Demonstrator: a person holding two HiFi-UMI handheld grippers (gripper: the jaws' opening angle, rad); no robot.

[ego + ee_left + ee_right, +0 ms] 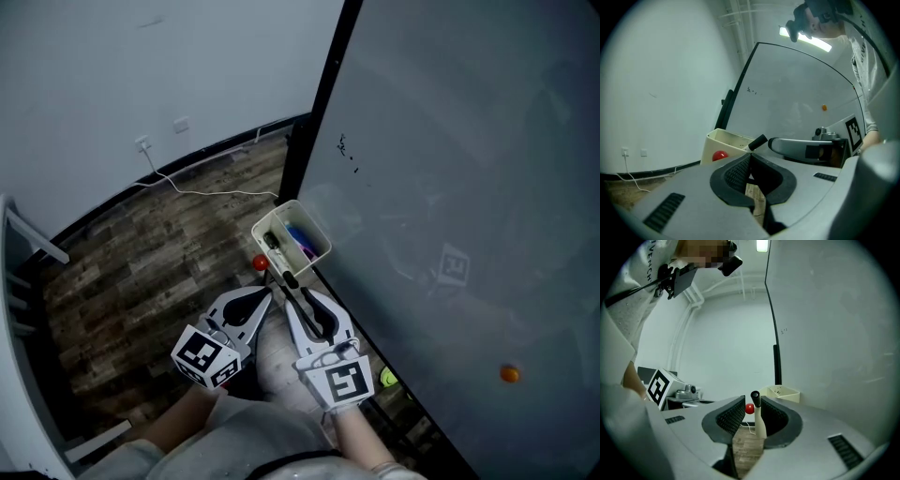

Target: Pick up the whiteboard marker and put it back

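My right gripper (292,289) is shut on the whiteboard marker (758,418), which has a white body and a black cap. The marker stands up between the pads, against the right pad, with its cap past the tips. In the left gripper view the cap (758,141) pokes out toward the cream tray (723,139). That tray (317,231) hangs at the whiteboard's lower left corner and holds other markers (300,240). The held marker's tip is just short of the tray's near rim. My left gripper (266,298) is shut on nothing, close beside the right one.
The whiteboard (469,187) fills the right side, with an orange magnet (509,374) low on it. A red ball (260,263) sits by the tray's left side. A white cable (206,192) runs over the wooden floor from a wall socket (142,143).
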